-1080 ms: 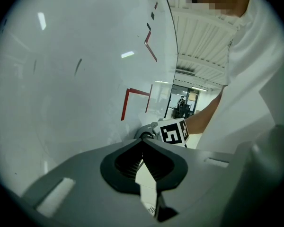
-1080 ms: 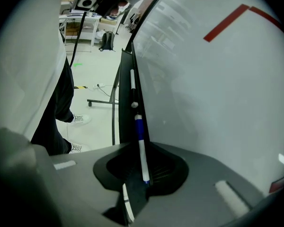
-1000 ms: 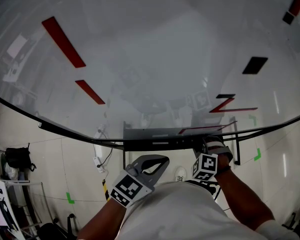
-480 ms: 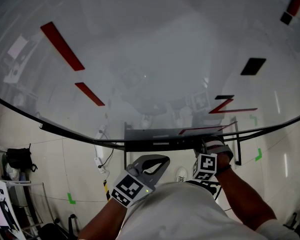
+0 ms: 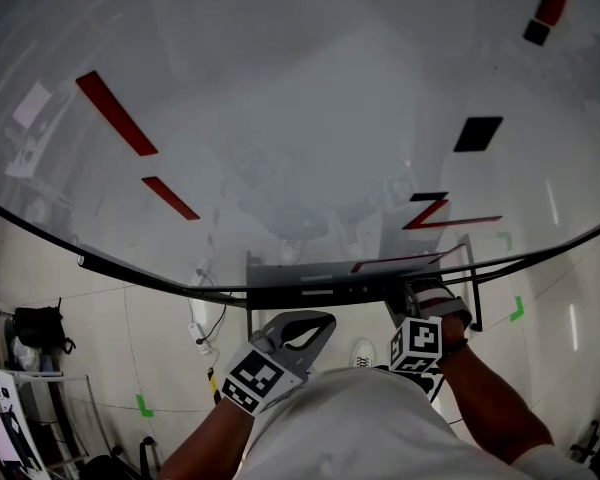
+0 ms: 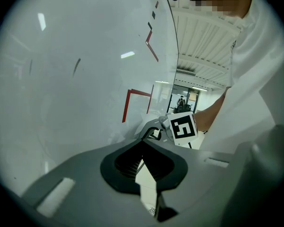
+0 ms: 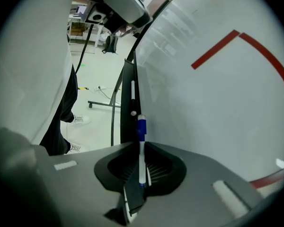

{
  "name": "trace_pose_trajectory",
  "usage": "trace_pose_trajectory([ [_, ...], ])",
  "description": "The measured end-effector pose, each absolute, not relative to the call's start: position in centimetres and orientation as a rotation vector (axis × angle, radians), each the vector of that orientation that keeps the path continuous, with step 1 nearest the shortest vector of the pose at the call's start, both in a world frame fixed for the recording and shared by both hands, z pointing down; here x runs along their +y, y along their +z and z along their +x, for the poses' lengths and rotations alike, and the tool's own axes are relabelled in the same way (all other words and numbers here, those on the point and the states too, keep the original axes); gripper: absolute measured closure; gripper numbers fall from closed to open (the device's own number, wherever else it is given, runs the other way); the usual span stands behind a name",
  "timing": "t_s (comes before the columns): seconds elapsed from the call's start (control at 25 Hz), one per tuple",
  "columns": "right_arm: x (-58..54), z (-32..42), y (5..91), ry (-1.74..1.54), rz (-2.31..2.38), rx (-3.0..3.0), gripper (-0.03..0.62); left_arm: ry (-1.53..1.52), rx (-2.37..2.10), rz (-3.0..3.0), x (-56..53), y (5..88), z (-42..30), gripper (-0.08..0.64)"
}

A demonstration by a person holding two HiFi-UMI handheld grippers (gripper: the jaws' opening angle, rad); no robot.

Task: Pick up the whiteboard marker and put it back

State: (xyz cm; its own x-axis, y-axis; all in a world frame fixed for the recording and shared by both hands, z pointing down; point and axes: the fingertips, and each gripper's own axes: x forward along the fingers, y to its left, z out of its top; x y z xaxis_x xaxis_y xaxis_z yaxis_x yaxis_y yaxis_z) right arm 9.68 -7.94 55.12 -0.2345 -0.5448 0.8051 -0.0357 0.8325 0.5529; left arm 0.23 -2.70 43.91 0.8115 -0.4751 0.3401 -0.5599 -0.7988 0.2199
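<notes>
In the right gripper view a white whiteboard marker [image 7: 141,150] with a blue cap stands between the jaws of my right gripper [image 7: 141,144], which is shut on it, cap pointing away along the board. The dark tray [image 7: 128,103] under the whiteboard runs ahead just left of the cap. In the head view the right gripper [image 5: 432,300] is at the tray's [image 5: 310,286] right end, and the marker is hidden there. My left gripper [image 5: 318,324] hangs lower, below the tray, shut with nothing in it.
The big whiteboard [image 5: 300,118] carries red bars [image 5: 115,113], a black block [image 5: 478,133] and red lines [image 5: 430,213]. Another white marker [image 7: 132,90] lies on the tray. Below are the board's stand, cables and a tiled floor [image 5: 110,338].
The head view has shifted slightly, so the board's marks sit a little higher. Both grippers stay almost where they were, the right one still at the tray.
</notes>
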Motion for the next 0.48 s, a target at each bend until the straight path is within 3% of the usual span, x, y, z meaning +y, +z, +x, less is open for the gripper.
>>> trace_pose_trajectory([
  [0.48,-7.5,9.5,50.7,0.259,0.725,-2.365,0.557,0.366,-0.793,2.666,-3.3,43.8,0.3,0.543],
])
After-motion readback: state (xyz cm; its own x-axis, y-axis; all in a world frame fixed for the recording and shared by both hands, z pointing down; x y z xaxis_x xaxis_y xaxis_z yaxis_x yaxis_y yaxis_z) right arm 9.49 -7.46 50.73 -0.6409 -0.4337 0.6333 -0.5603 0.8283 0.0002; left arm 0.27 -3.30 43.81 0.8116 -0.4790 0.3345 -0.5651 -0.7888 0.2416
